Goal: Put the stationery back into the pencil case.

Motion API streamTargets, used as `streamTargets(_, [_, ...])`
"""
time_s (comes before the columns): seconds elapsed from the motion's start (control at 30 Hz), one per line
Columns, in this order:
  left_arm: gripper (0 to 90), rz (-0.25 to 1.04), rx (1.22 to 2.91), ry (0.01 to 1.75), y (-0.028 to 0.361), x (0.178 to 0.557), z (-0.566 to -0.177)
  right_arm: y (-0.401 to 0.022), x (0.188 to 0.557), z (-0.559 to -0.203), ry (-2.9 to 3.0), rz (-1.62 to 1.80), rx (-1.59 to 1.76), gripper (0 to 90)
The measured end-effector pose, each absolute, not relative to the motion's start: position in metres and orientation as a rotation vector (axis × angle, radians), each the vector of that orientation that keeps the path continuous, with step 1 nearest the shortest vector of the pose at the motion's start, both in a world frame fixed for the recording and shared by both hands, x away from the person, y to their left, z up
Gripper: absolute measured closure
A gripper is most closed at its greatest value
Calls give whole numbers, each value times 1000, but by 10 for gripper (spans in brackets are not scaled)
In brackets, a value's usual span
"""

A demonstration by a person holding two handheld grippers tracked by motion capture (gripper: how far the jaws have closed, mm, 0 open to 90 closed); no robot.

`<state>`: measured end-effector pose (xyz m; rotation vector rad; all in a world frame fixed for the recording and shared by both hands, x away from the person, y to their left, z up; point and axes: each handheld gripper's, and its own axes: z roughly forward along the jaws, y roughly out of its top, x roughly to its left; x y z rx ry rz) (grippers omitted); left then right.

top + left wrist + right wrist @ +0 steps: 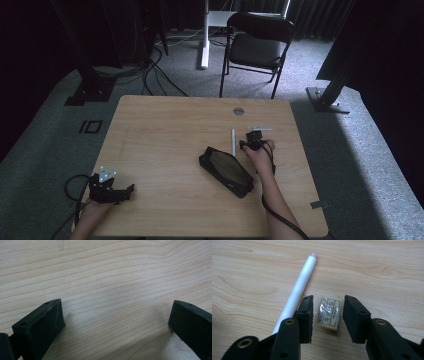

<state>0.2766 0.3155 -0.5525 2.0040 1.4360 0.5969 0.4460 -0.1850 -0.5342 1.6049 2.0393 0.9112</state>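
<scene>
Both right tongs (pixel 328 315) jaws flank eraser (pixel 328 313), seemingly untouching

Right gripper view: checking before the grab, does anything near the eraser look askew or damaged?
Nothing stands out. The wrapped eraser lies flat and whole between the open right tongs, untouched. The white pen lies beside it, passing close to one jaw.

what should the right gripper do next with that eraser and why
Probably close the jaws. In the right gripper view the eraser lies flat on the table between the right gripper jaws, with gaps at both sides. The white pen lies just outside.
</scene>
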Motion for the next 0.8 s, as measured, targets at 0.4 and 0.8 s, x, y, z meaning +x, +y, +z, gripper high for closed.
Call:
streamTargets(0.4, [3, 597, 2004, 1436, 316, 277, -552, -181, 446, -540, 2049, 843, 1575, 677])
streamTargets(0.8, [4, 597, 2004, 1436, 316, 277, -552, -189, 442, -526, 2063, 870, 1556, 683])
